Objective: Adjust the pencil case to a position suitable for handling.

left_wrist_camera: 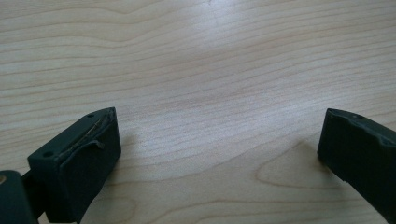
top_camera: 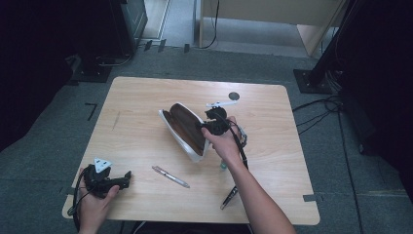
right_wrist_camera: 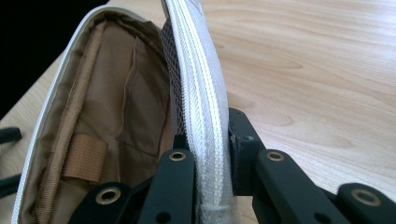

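— Wood-grain table (top_camera: 146,97) on grey carpet; where's the case?

— I see the white pencil case (top_camera: 187,127) mid-table, unzipped, brown lining showing. My right gripper (top_camera: 210,124) has clamped its zipper edge (right_wrist_camera: 203,102).

— And the left?

— My left gripper (top_camera: 127,175) rests near the table's front-left corner, jaws spread wide, nothing between them. One pen (top_camera: 170,176) lies nearby.

The pouch (right_wrist_camera: 116,116) runs off the right gripper view's bottom edge.

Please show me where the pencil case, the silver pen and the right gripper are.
pencil case (top_camera: 184,127): high view, brown inner lining.
silver pen (top_camera: 170,176): high view, middle of barrel.
right gripper (right_wrist_camera: 212,154): right gripper view, between its fingertips.
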Motion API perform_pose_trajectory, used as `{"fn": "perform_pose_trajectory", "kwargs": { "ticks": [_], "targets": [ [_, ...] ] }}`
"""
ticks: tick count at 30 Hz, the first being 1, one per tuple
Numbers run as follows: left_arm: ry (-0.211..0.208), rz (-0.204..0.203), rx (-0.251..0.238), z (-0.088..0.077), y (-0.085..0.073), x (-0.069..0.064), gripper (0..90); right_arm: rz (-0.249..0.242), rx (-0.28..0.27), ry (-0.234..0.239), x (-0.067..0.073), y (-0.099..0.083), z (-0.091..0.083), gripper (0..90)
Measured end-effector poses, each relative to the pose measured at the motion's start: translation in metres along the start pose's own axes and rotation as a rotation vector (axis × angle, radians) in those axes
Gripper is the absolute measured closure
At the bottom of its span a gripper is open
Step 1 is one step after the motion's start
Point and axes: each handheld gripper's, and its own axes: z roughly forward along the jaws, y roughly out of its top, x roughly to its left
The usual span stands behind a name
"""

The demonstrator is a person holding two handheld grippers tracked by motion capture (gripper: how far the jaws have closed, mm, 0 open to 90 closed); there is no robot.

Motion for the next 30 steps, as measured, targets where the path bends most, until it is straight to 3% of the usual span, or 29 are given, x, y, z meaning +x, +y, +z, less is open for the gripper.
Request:
{"fn": "perform_pose_trajectory", "kwargs": {
  "ticks": [6, 11, 17, 23, 30],
  "targets": [
    [0.0, 0.0, 0.0, 0.0, 0.0, 0.0, 0.0, -0.012, 0.042, 0.002, -0.003, -0.003, 0.006, 77.4],
    [0.0, 0.0, 0.0, 0.0, 0.0, 0.0, 0.0, -0.011, 0.055, 0.012, -0.008, -0.004, 0.004, 68.4],
    [0.0, 0.0, 0.0, 0.0, 0.0, 0.0, 0.0, -0.016, 0.073, 0.019, -0.013, -0.004, -0.001, 64.1],
    [0.0, 0.0, 0.0, 0.0, 0.0, 0.0, 0.0, -0.021, 0.069, 0.02, -0.015, -0.004, -0.011, 63.0],
    [-0.001, 0.001, 0.001, 0.0, 0.0, 0.0, 0.0, -0.032, 0.07, -0.006, -0.013, -0.002, -0.017, 71.0]
  ]
}}
